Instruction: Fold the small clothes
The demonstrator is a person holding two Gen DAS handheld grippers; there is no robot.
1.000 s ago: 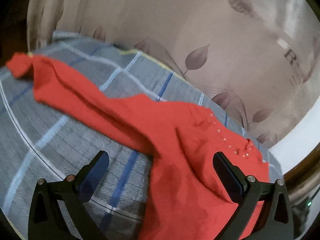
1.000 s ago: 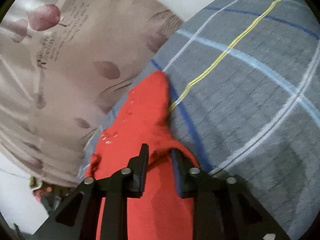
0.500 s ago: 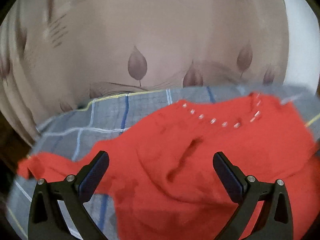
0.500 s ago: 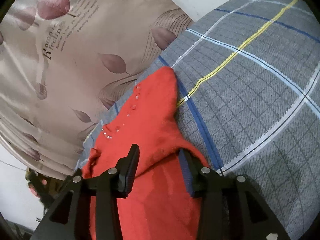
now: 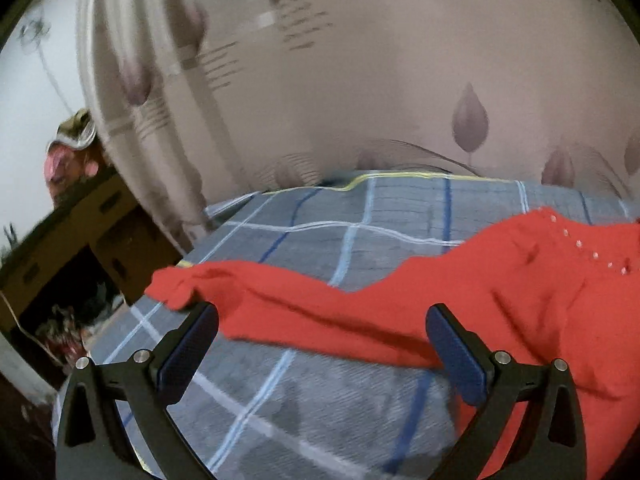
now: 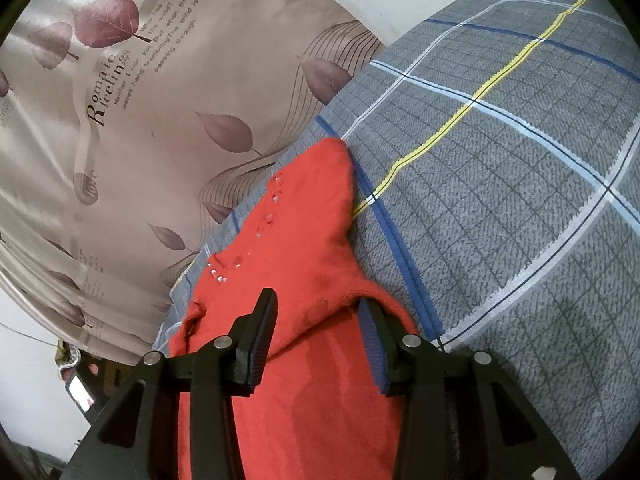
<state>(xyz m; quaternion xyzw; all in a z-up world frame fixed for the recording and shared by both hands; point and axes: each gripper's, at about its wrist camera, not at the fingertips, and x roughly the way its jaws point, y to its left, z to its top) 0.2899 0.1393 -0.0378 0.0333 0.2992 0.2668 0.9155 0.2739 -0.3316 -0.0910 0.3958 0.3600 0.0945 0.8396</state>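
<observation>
While the red top (image 5: 500,304) is lying spread across the plaid bedspread (image 5: 360,216), the left gripper (image 5: 322,340) is hanging wide open over the long sleeve, gripping nothing. The right gripper (image 6: 316,320) is sitting part-open around a raised fold near the beaded neckline (image 6: 256,236), not really pinching it. I'd say grab that sleeve near the cuff (image 5: 172,284) and keep the body flat when folding inward.
</observation>
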